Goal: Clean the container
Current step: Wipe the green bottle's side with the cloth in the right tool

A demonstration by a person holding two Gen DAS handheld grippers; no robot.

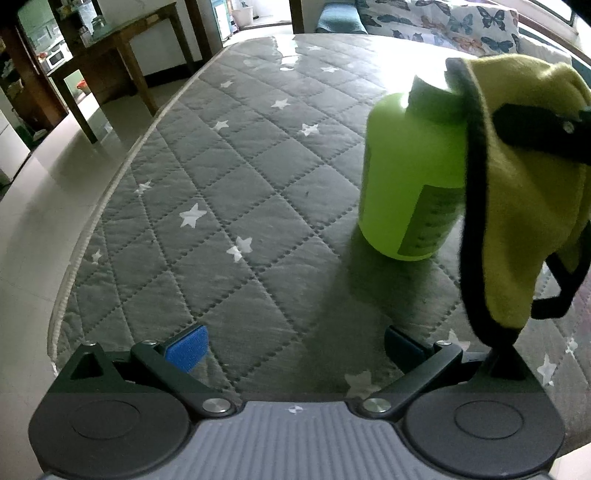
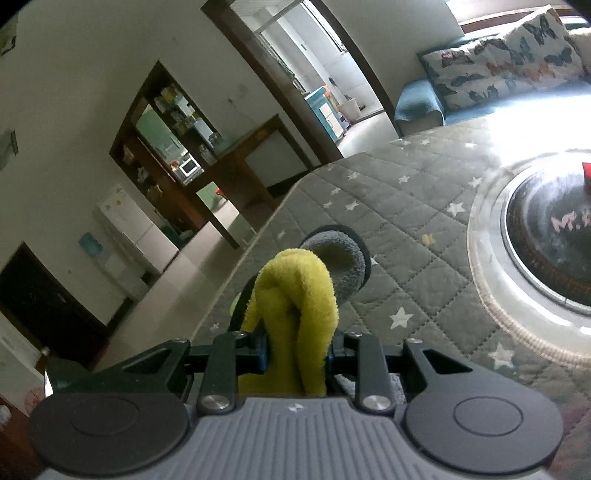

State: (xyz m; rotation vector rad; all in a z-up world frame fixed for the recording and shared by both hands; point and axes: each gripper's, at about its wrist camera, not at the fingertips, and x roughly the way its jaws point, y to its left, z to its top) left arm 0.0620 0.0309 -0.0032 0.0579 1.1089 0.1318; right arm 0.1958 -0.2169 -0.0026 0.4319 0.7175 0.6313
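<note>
A lime-green plastic container (image 1: 406,173) with a paper label stands upright on the grey star-quilted table cover (image 1: 236,192). My right gripper (image 1: 532,136) is shut on a yellow-green cloth with a dark edge (image 1: 524,206) and holds it against the container's neck and right side. In the right wrist view the cloth (image 2: 299,295) is bunched between the shut fingers of the right gripper (image 2: 297,356). My left gripper (image 1: 295,347) is open and empty, low over the table, in front of and left of the container.
A glass turntable with a dark centre (image 2: 539,236) lies on the table to the right. The table's left edge (image 1: 107,206) drops to a tiled floor. A wooden side table (image 1: 122,40) and a butterfly-print sofa (image 1: 443,22) stand beyond.
</note>
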